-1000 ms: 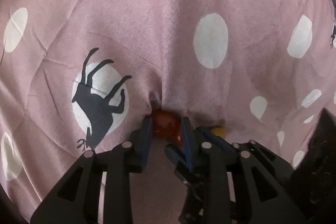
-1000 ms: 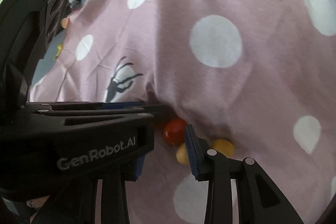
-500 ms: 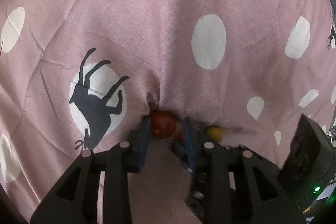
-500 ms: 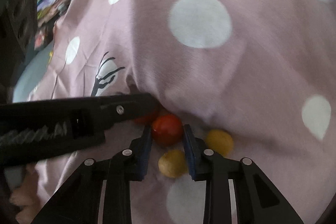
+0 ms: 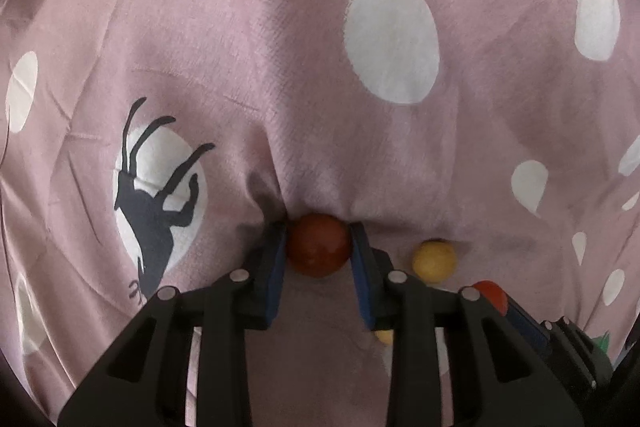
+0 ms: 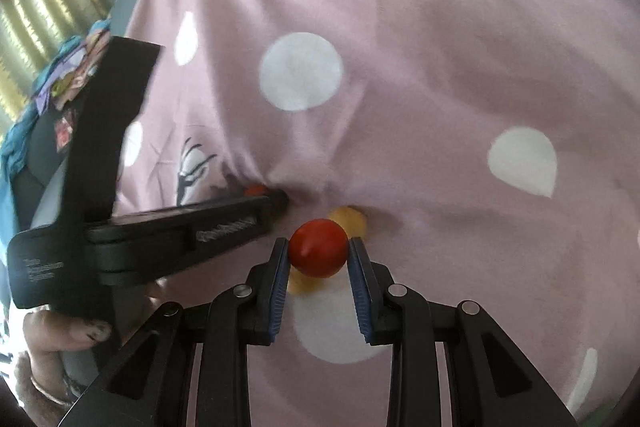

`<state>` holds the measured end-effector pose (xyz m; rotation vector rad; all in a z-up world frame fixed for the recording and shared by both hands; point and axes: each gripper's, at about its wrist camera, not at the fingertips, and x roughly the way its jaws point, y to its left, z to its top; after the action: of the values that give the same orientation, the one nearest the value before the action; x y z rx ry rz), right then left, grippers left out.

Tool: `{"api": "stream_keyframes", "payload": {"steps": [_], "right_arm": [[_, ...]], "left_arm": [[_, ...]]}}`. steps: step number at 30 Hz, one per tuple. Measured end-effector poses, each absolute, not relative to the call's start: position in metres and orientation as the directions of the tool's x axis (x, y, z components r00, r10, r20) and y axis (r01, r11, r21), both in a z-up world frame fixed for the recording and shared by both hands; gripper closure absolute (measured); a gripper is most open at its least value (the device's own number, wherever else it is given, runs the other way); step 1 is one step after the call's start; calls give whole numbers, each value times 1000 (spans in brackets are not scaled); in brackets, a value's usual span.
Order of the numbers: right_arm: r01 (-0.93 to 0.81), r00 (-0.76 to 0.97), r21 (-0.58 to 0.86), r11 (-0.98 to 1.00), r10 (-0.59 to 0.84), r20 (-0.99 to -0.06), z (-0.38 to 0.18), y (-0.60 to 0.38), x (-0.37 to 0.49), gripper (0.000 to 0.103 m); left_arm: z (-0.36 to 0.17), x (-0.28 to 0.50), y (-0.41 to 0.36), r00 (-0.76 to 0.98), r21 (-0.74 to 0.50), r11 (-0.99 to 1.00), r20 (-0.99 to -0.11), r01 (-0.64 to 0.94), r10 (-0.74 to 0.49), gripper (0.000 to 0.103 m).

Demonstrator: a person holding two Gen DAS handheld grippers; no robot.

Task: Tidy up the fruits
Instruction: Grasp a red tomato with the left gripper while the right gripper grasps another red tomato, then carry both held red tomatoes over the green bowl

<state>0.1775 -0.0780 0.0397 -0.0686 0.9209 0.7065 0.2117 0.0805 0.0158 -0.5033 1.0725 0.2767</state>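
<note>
Your left gripper [image 5: 319, 255] has its blue-padded fingers closed on a dark red tomato [image 5: 319, 245] at lower centre of the left wrist view, pressed into a fold of the pink polka-dot cloth [image 5: 280, 47]. Your right gripper [image 6: 318, 257] clamps a brighter red tomato [image 6: 319, 247] at lower centre of its own view. One yellow fruit [image 6: 352, 219] lies on the cloth just behind that tomato, and another yellow fruit [image 6: 298, 285] lies partly hidden below it.

My left gripper [image 5: 319, 259] and right gripper [image 6: 319, 259] are matte black plastic with ribbed blue jaw pads and silver screws; my left hand [image 6: 60, 343] shows bare skin and a bangle.
</note>
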Motion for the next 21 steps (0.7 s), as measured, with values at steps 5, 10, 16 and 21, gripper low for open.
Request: {"api": "stream_keyframes", "payload": {"steps": [5,10,16,21], "right_arm": [[-548,422,261,795,532,-734,48,-101,180,72],[-488,496,275,829,522,-694,71,-121,161,72],[-355,625,327,876,482,-614,99,-163,120,72],[-239,686,388,890,437,-581,100,-197,86,72]], "left_arm": [[23,205,77,476,-259,862,-879,-435,-24,74],[72,175,53,560,-221,901,-828,-373,29,74],[115,111,22,645,-220,928,-764,-301,28,74],[129,82,-10,688,-203,953,-725,-227,9,73]]}}
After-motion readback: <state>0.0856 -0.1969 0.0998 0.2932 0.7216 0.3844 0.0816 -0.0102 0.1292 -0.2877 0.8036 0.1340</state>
